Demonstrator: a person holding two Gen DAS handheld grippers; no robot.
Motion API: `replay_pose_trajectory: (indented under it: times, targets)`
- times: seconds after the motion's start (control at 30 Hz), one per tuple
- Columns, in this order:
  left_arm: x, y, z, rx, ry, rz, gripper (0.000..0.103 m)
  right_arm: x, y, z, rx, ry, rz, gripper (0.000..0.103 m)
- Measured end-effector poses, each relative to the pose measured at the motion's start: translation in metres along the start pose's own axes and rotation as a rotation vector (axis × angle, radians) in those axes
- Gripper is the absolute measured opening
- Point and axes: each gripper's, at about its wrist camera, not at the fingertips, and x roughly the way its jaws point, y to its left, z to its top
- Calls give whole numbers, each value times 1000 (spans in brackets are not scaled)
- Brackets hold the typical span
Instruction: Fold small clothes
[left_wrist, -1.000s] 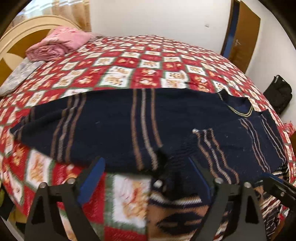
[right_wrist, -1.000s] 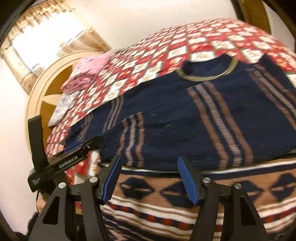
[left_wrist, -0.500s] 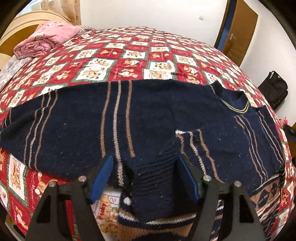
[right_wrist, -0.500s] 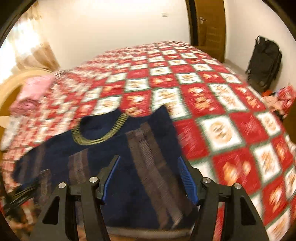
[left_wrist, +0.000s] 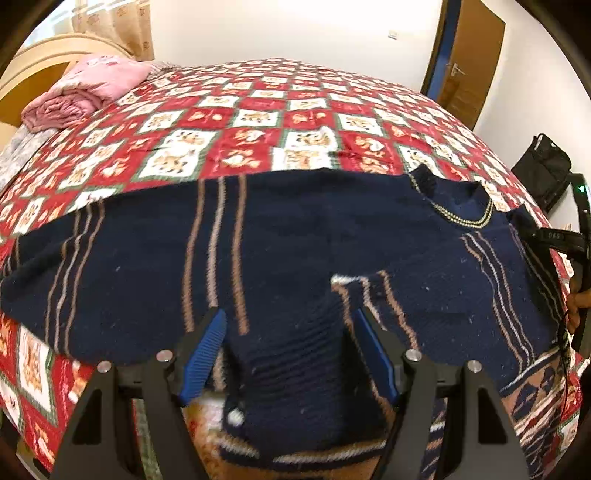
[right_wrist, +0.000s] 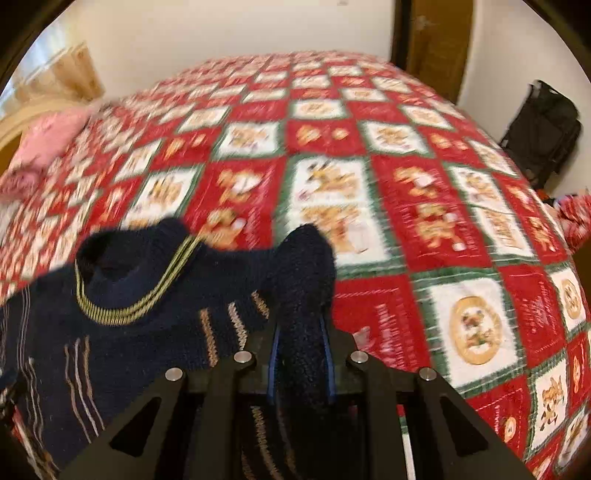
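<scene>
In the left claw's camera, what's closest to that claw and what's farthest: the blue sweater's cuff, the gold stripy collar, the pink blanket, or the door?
1. Ribbed cuff: right between the left claw fingers.
2. Gold-striped collar: up and to the right, on the sweater.
3. Pink blanket: far left, by the headboard.
4. Door: far right, beyond the bed.

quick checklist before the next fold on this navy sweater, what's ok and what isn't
1. Right claw has the sweater: ok, its jaws are closing on a bunched shoulder edge held between them.
2. Left claw has fabric: not ok, ribbed cuff lies between open jaws, pads not pressing.
3. Sweater spread flat on the quilt: ok over most of it.
4. Landing area clear of the pink bedding: ok, it sits far off by the headboard.
5. Patterned cloth under the near hem free: cannot tell.
</scene>
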Motion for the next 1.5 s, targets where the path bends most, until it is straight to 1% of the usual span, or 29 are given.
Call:
replay_pose_trajectory:
  times: [0.07, 0.13, 0.17, 0.2, 0.23, 0.3, 0.37, 0.43, 0.5, 0.53, 0.57, 0.6, 0.63, 0.7, 0.73, 0.83, 0.9, 0.93, 0.97, 1.07, 1.1, 1.17, 1.2, 1.27, 1.3, 1.33, 1.43, 1.47, 1.5]
  targets:
    - [5, -7, 8, 18, -4, 15, 74, -3, -17, 4, 68, -53, -55, 16]
    - [6, -13, 19, 32, -33, 36, 74, 0, -35, 5, 140, -74, -116, 8]
    - [6, -13, 24, 37, -50, 57, 74, 3, -44, 4, 170, -71, -116, 8]
    - [4, -13, 30, 40, -68, 91, 74, 9, -49, 4, 186, -59, -97, 8]
    - [2, -12, 33, 37, -77, 105, 74, 14, -52, 4, 202, -42, -62, 8]
    - [-5, -6, 36, 18, -98, 108, 74, 10, -56, 1, 224, -68, -29, 8]
    - [-12, -1, 33, 13, -104, 109, 74, -6, -58, -1, 257, -113, 20, 8]
    - [-20, 5, 24, 22, -105, 123, 75, -37, -60, -7, 298, -178, 37, 8]
    - [-30, 10, 14, 23, -112, 135, 75, -58, -57, -15, 305, -195, 84, 9]
    - [-34, 12, 9, 19, -114, 133, 75, -70, -51, -23, 299, -175, 123, 13]
    - [-37, 13, 4, 16, -114, 123, 75, -74, -46, -27, 289, -154, 143, 26]
    - [-39, 12, -3, 21, -110, 104, 75, -79, -33, -36, 258, -107, 172, 33]
    - [-39, 9, -9, 35, -103, 97, 75, -82, -23, -45, 229, -75, 189, 44]
    - [-34, 3, -17, 61, -87, 105, 75, -90, 1, -74, 158, -27, 214, 45]
    - [-31, 2, -20, 67, -73, 106, 75, -92, 11, -86, 133, -3, 201, 45]
    - [-21, 3, -26, 46, -22, 78, 75, -85, 25, -122, 119, 60, 151, 45]
    - [-18, 5, -29, 44, -9, 94, 75, -71, 22, -138, 142, 97, 127, 46]
    - [-20, 6, -30, 44, -8, 102, 75, -69, 18, -144, 156, 82, 134, 46]
    - [-23, 8, -31, 40, -9, 105, 75, -73, 16, -149, 164, 46, 150, 46]
    - [-36, 22, -33, 23, -40, 135, 75, -85, 14, -152, 195, 87, 126, 46]
    - [-42, 31, -34, 7, -55, 156, 75, -93, 12, -155, 231, 92, 115, 46]
    - [-49, 55, -35, -38, -73, 189, 75, -113, 8, -157, 278, 49, 159, 46]
    - [-50, 67, -36, -67, -79, 204, 75, -130, 9, -160, 275, 9, 162, 46]
    - [-54, 96, -39, -136, -93, 232, 75, -163, 12, -165, 258, -78, 127, 46]
    - [-58, 118, -41, -193, -104, 243, 75, -182, 16, -171, 253, -127, 113, 46]
    - [-61, 132, -42, -236, -115, 244, 75, -194, 21, -174, 250, -155, 117, 47]
    - [-69, 187, -47, -421, -165, 246, 76, -220, 46, -189, 223, -185, 185, 48]
    - [-69, 206, -48, -480, -178, 250, 76, -224, 57, -195, 207, -180, 212, 48]
    - [-68, 215, -48, -508, -183, 254, 76, -226, 75, -200, 177, -158, 253, 48]
